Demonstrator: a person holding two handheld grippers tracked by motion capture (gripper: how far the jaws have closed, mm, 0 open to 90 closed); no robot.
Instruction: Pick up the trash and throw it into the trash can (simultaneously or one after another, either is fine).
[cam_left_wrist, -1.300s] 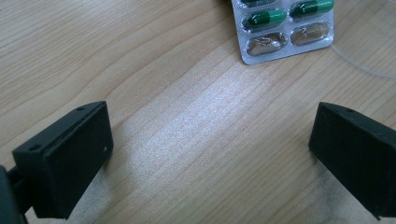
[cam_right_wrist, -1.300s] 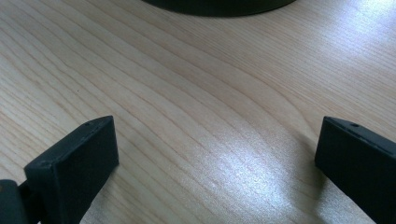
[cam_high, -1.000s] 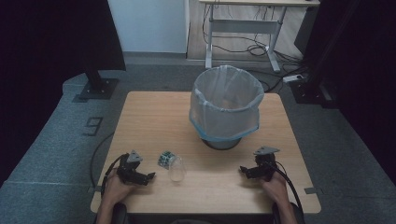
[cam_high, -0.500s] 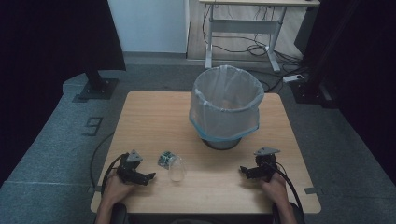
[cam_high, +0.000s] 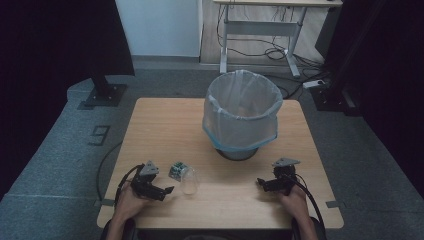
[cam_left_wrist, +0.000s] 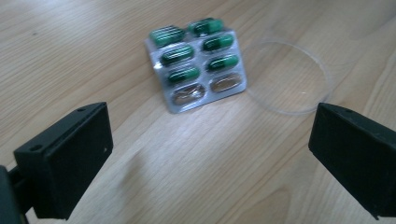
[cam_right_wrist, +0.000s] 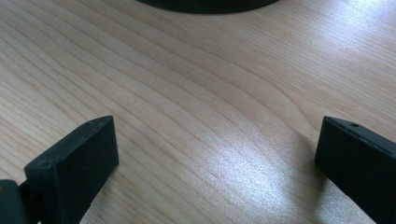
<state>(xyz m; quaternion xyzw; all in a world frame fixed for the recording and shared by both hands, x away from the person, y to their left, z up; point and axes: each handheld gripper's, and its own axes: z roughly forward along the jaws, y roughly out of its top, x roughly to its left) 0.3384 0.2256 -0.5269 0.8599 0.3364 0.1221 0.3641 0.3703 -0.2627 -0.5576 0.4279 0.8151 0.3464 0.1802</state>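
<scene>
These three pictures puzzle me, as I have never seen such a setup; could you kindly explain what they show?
There is no robot here. A person sits at a wooden table and holds a hand tool with two black jaws in each hand.

The high view looks down from above: the left gripper and right gripper rest near the table's front edge. A bin lined with a plastic bag stands farther back.

The other two pictures come from small cameras riding on each tool, looking out between its jaws. The left gripper view shows a pill pack with green capsules, two pockets looking emptied, beside a clear cup. The right gripper view shows bare wood and the bin's dark base.

Both tools are open and hold nothing.
</scene>
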